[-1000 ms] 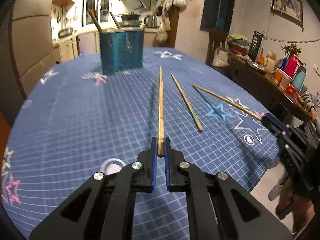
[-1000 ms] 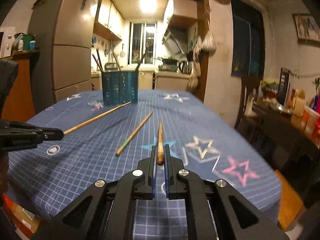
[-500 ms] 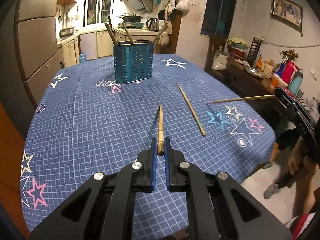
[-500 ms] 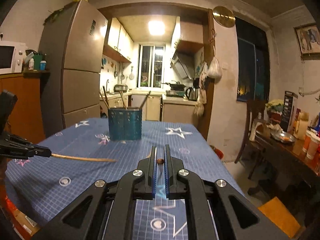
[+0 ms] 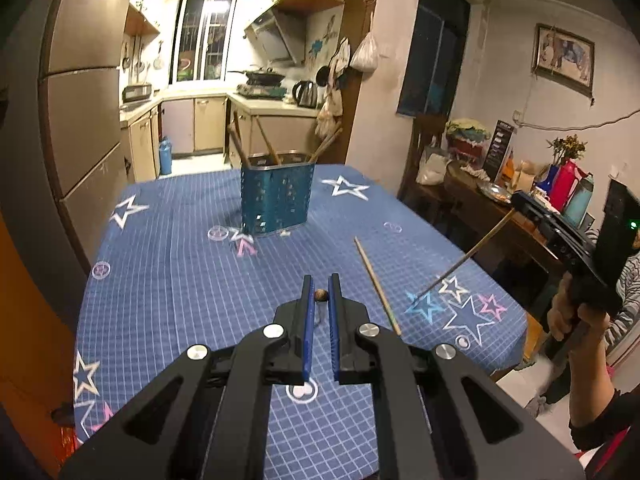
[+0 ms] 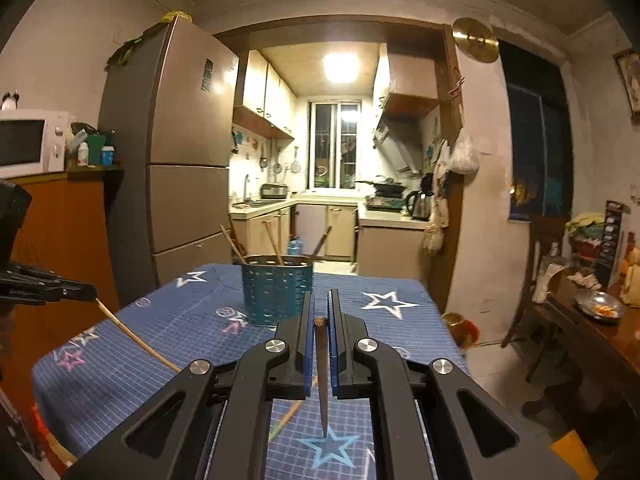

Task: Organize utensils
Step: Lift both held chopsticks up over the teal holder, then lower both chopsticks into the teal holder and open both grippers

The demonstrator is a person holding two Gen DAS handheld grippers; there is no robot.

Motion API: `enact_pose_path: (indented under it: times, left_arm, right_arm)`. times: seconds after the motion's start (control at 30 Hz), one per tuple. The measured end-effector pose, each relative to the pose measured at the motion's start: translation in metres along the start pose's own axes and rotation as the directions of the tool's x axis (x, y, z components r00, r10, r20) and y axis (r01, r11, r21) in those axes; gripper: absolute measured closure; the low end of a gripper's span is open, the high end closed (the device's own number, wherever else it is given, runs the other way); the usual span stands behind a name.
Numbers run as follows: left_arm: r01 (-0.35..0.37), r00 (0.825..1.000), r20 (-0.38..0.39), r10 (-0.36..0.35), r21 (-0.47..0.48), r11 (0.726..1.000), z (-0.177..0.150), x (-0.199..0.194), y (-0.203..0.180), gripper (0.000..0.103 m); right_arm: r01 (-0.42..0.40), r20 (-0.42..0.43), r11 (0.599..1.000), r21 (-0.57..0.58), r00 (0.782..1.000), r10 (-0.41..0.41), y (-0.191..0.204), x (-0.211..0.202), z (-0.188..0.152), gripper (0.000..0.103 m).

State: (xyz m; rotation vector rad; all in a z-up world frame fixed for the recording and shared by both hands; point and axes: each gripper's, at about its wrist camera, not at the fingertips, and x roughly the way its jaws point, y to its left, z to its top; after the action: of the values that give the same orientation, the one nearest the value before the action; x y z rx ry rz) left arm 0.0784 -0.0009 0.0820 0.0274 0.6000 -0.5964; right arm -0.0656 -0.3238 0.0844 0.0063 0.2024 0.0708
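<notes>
Both of my grippers have risen off the blue star tablecloth since a second ago, each carrying 1 chopstick. My left gripper pinches its chopstick by the butt end; in the right wrist view it slants down toward 5 o'clock, its tip hidden behind my right gripper. My right gripper is clamped on the second chopstick, whose tip hangs toward 6 o'clock over the cloth. A third chopstick lies on the cloth at 1 o'clock of my left fingers. Farther off, at 12 o'clock, the teal utensil holder stands upright with several sticks leaning in it.
</notes>
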Motion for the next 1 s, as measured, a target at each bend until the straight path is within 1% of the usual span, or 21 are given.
enact_pose_path:
  times: [0.17, 0.27, 0.4, 0.5, 0.53, 0.77, 0.87, 0.93, 1.0]
  left_arm:
    - [0.008, 1.000, 0.019, -0.008, 0.002, 1.000, 0.008, 0.007, -0.001, 0.098]
    - [0.034, 0.999, 0.021, -0.034, -0.010, 0.999, 0.014, 0.011, 0.003, 0.098]
    - [0.039, 0.998, 0.040, -0.039, 0.000, 0.999, 0.021, 0.019, 0.006, 0.098]
    - [0.068, 0.997, 0.038, -0.067, -0.027, 0.997, 0.026, 0.023, 0.013, 0.098]
    - [0.064, 0.997, 0.042, -0.062, -0.028, 0.998, 0.027, 0.025, 0.014, 0.098]
    - [0.063, 0.995, 0.073, -0.062, -0.014, 0.998, 0.029, 0.028, 0.008, 0.098]
    - [0.068, 0.994, 0.091, -0.068, -0.004, 0.998, 0.030, 0.026, 0.005, 0.098]
    - [0.085, 0.991, 0.100, -0.084, -0.009, 0.996, 0.031, 0.025, 0.005, 0.098]
    - [0.082, 0.991, 0.106, -0.081, -0.005, 0.997, 0.033, 0.025, 0.004, 0.098]
  right_arm:
    - [-0.056, -0.034, 0.997, 0.046, 0.998, 0.058, -0.007, 0.019, 0.011, 0.095]
    - [-0.074, -0.051, 0.994, 0.075, 0.996, 0.078, -0.013, 0.029, 0.017, 0.095]
    - [-0.080, -0.052, 0.994, 0.072, 0.995, 0.083, -0.011, 0.040, 0.027, 0.095]
    - [-0.083, -0.043, 0.995, 0.058, 0.995, 0.086, -0.004, 0.042, 0.036, 0.095]
    - [-0.085, -0.040, 0.995, 0.053, 0.995, 0.087, -0.002, 0.043, 0.038, 0.095]
    - [-0.106, -0.034, 0.994, 0.037, 0.994, 0.107, 0.012, 0.050, 0.045, 0.095]
    - [-0.109, -0.036, 0.993, 0.036, 0.993, 0.110, 0.013, 0.053, 0.047, 0.095]
    - [-0.111, -0.035, 0.993, 0.034, 0.993, 0.112, 0.015, 0.053, 0.048, 0.095]
    - [-0.110, -0.033, 0.994, 0.030, 0.993, 0.111, 0.017, 0.054, 0.050, 0.095]
